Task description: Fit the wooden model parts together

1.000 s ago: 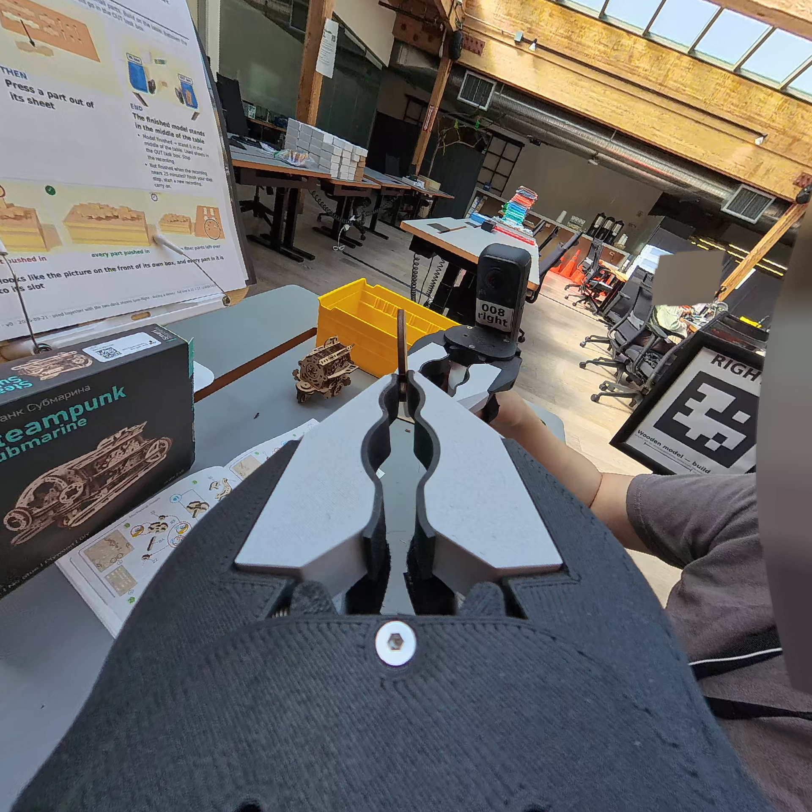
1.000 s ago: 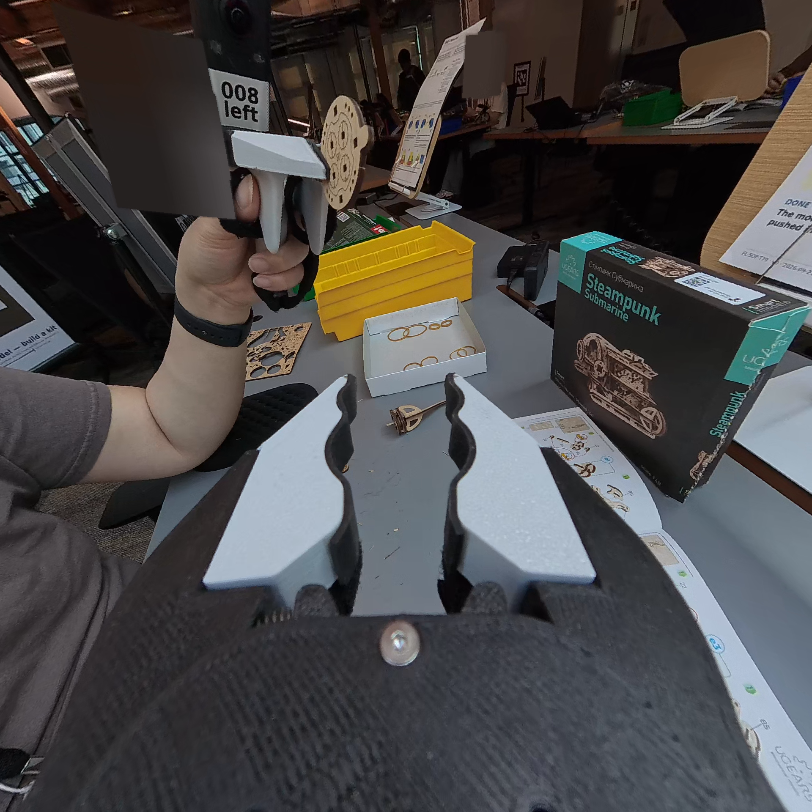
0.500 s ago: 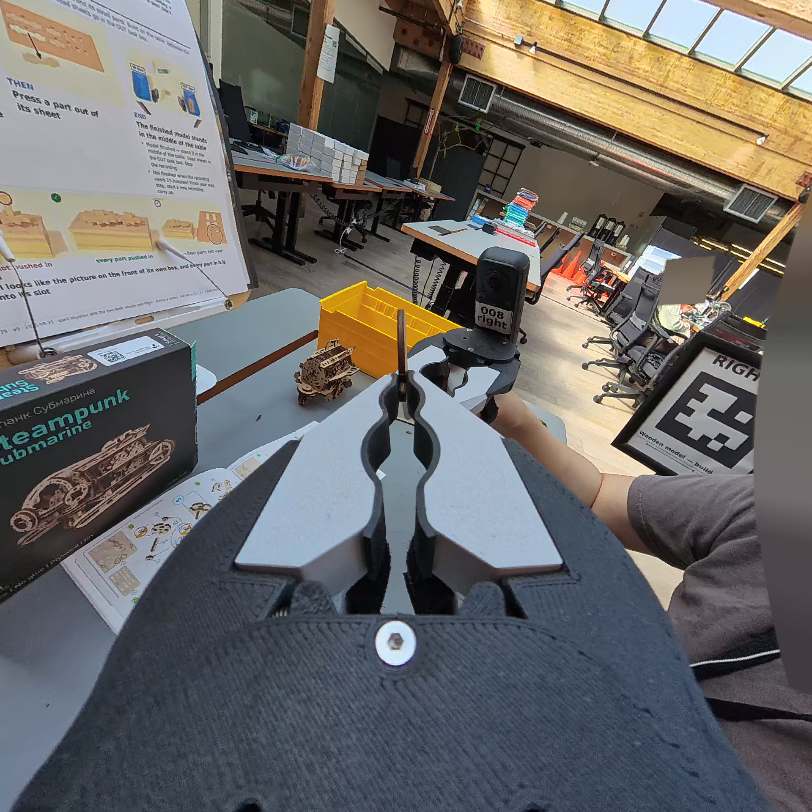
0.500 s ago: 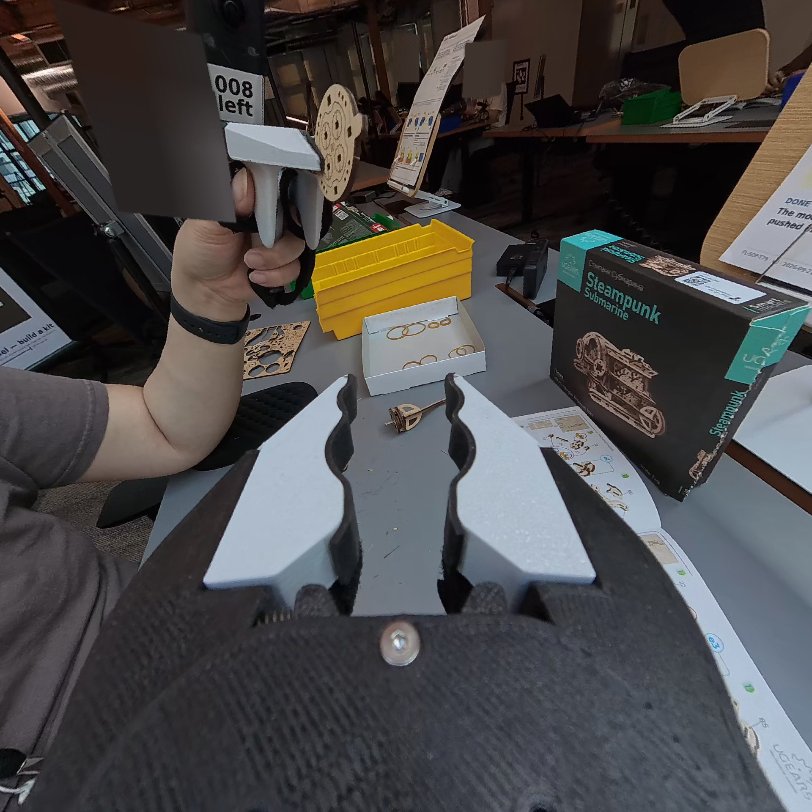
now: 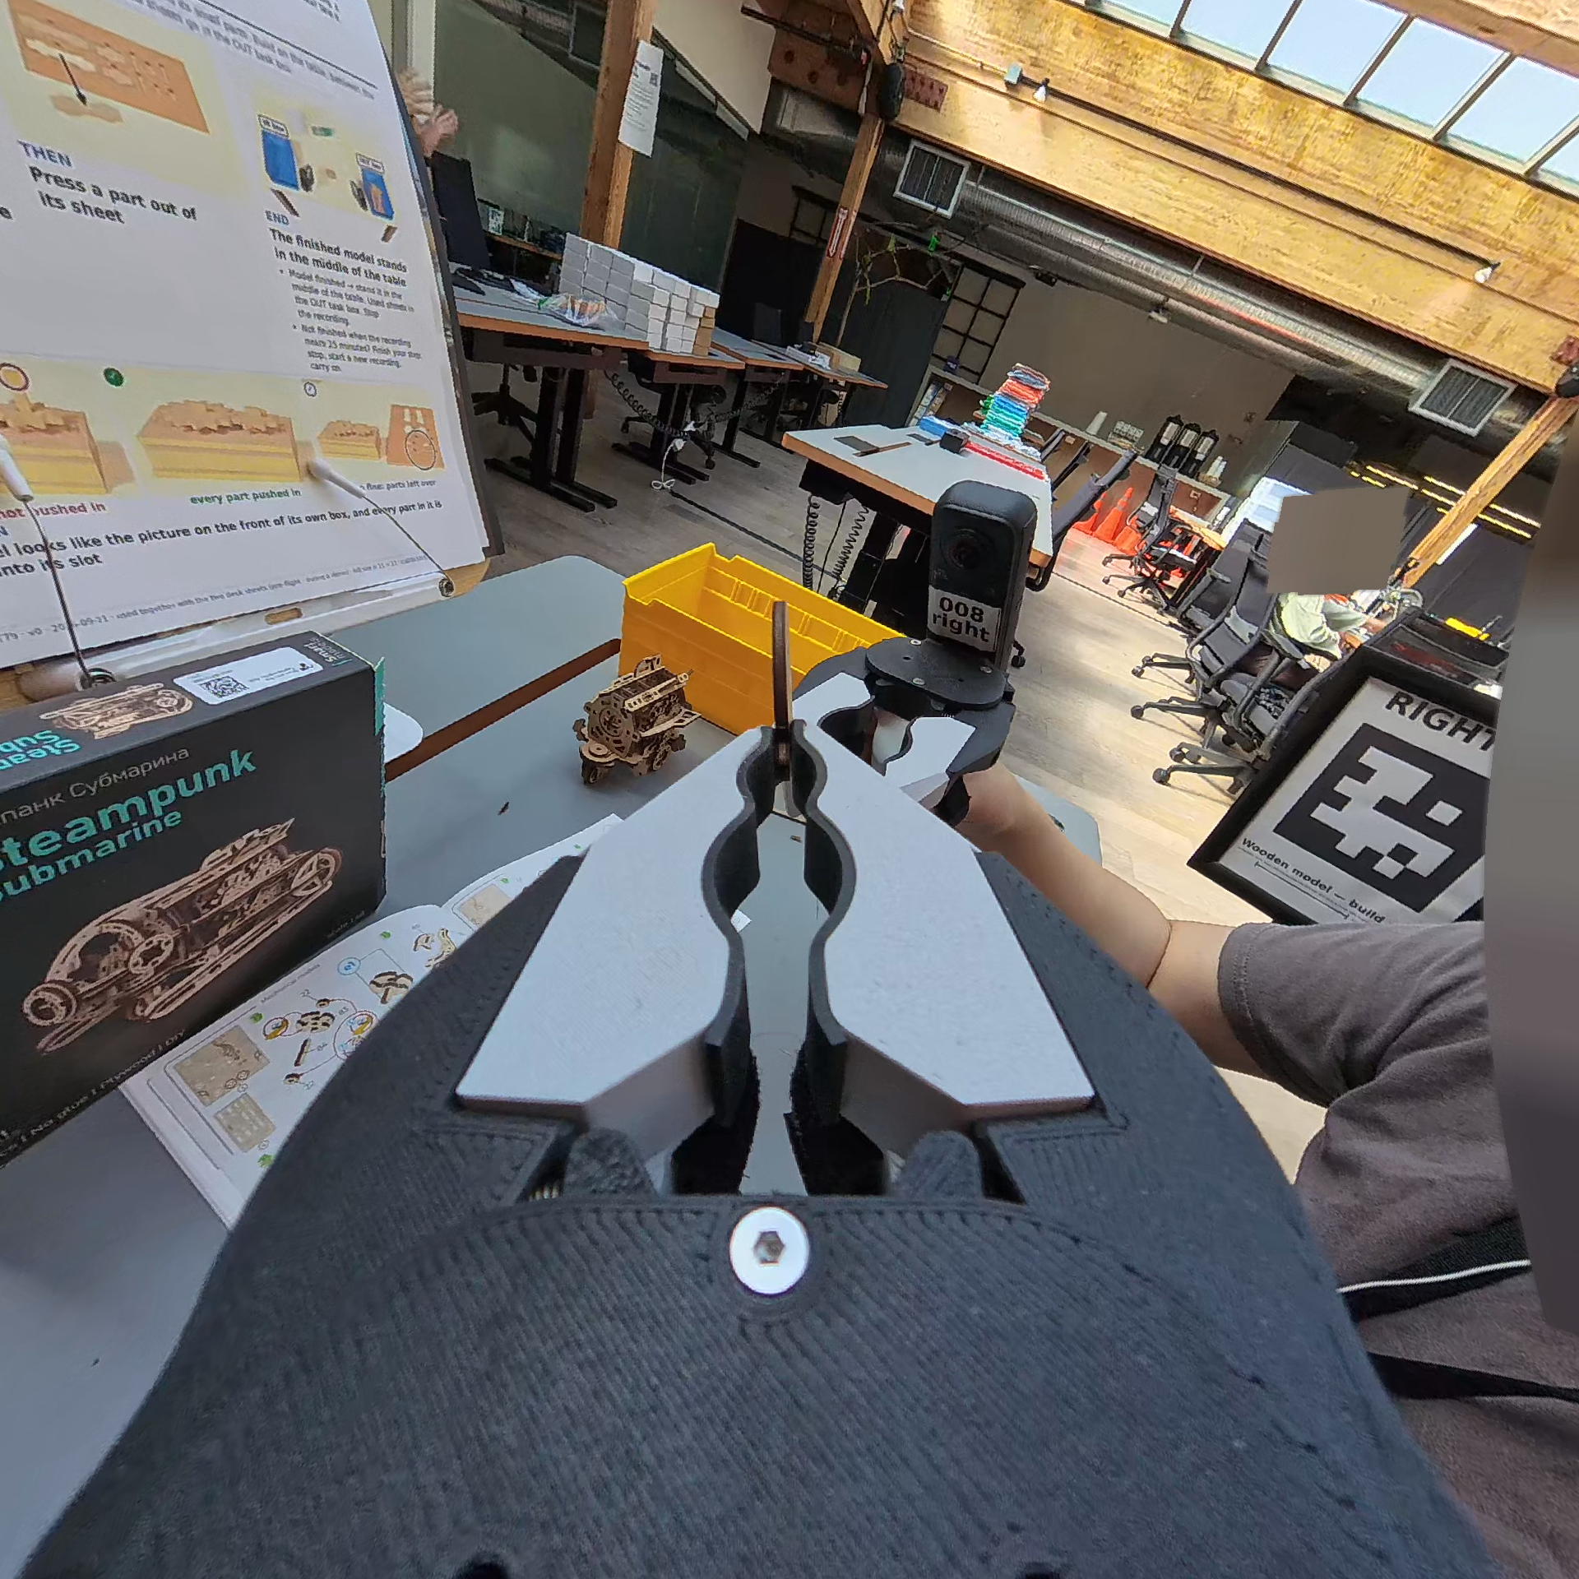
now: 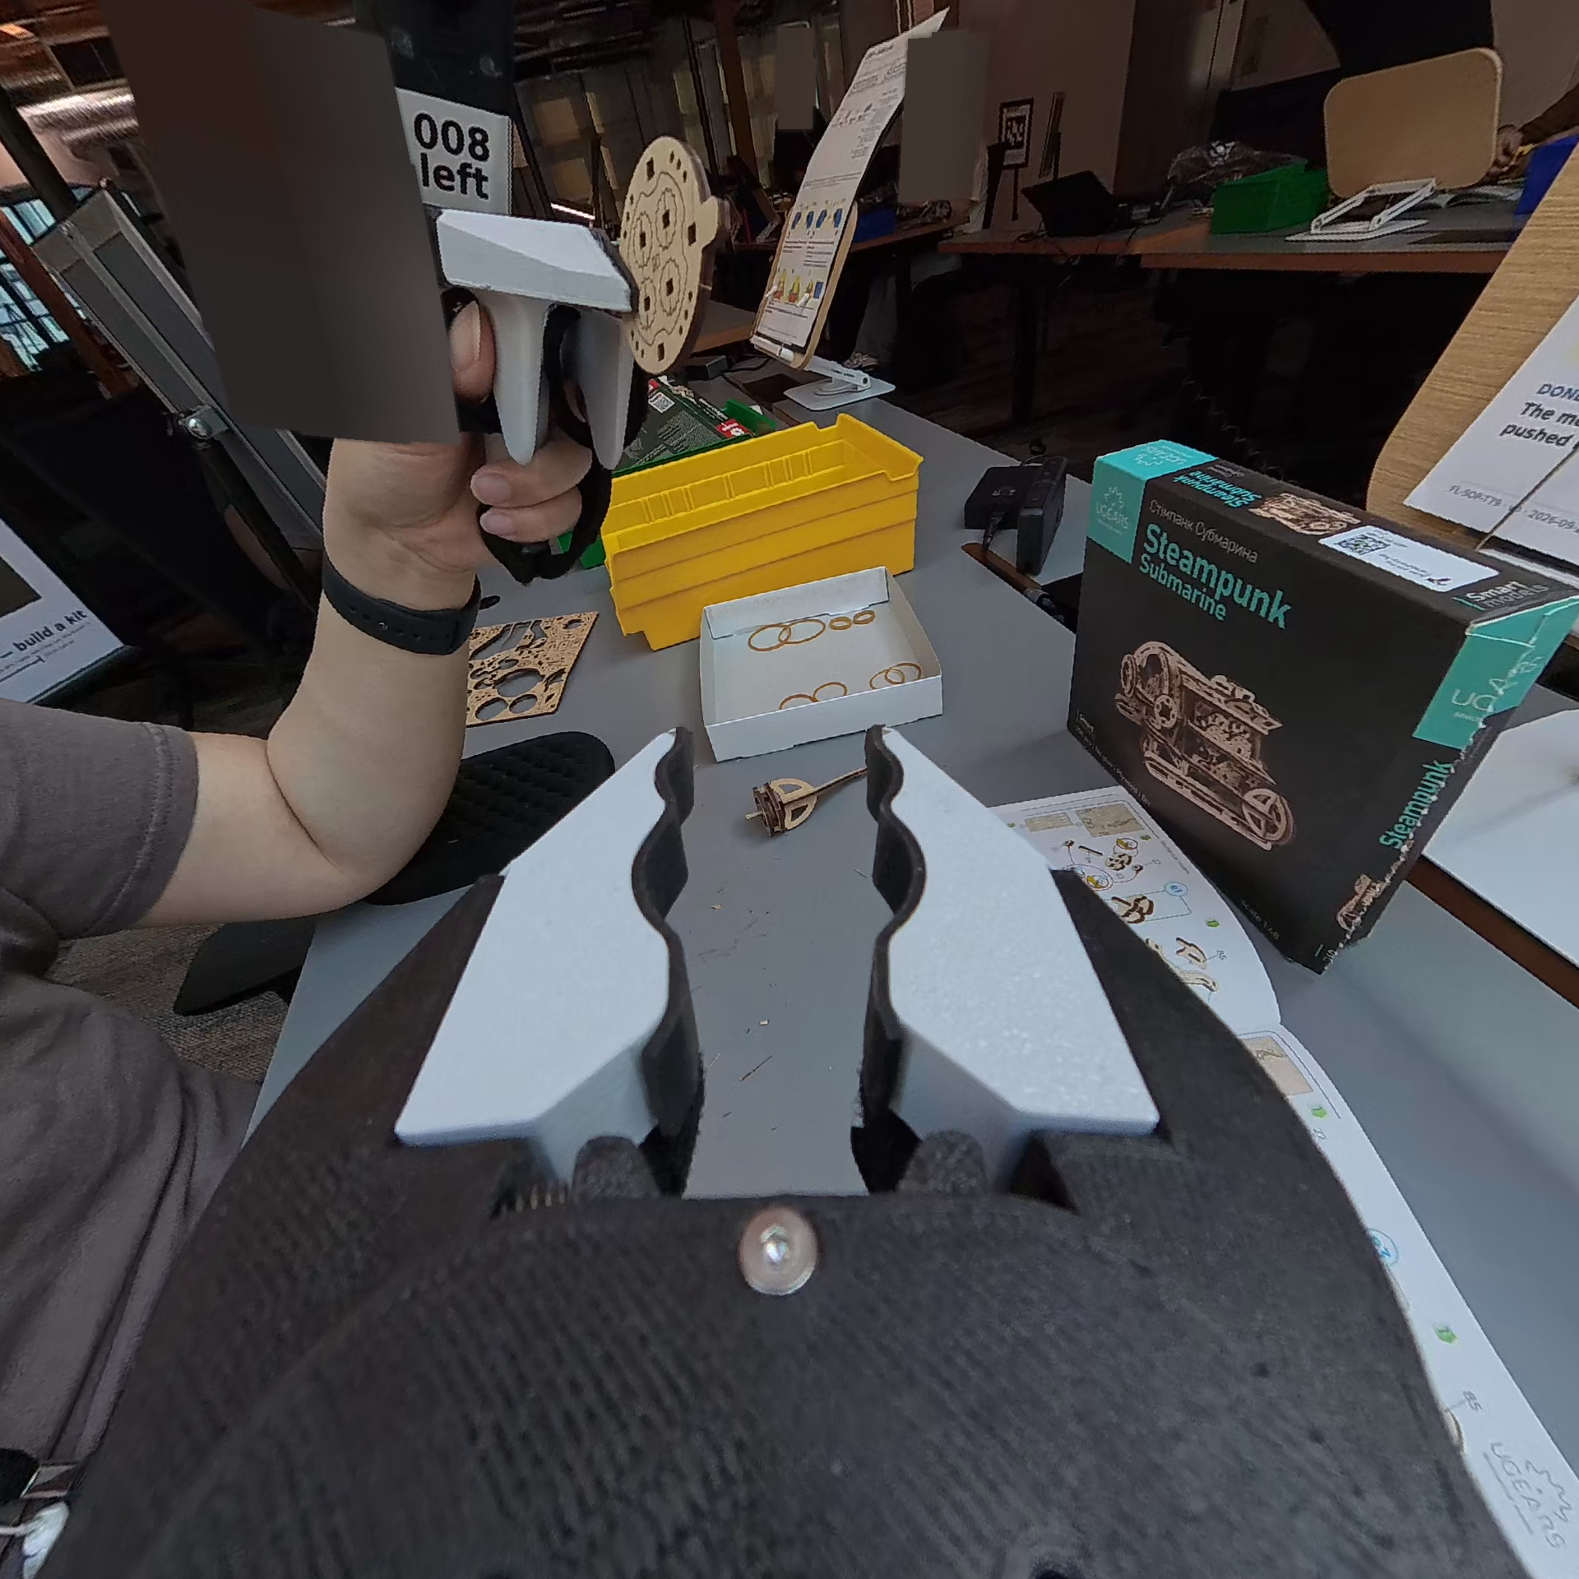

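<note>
My left gripper (image 5: 782, 743) is shut on a round wooden disc (image 5: 780, 666), seen edge-on in the left wrist view. In the right wrist view the left gripper (image 6: 632, 282) holds that perforated disc (image 6: 662, 256) upright, high above the table at the left. My right gripper (image 6: 773, 752) is open and empty, low over the grey table (image 6: 769, 983). A small wooden part with a stick (image 6: 790, 803) lies on the table just beyond its fingertips. A partly built wooden model (image 5: 632, 718) stands on the table by the yellow bin (image 5: 735, 624).
A white tray (image 6: 897, 709) with wooden rings sits before the yellow bin (image 6: 760, 521). A punched-out wooden sheet (image 6: 521, 666) lies at the left. The kit box (image 6: 1282, 683) stands at the right on an open instruction booklet (image 6: 1153, 923). An instruction board (image 5: 171, 299) stands behind. The grippers' ends are close to 11 cm from one another.
The left gripper with the disc has shifted slightly left and turned a little. The right gripper has hardly moved and stays open.
</note>
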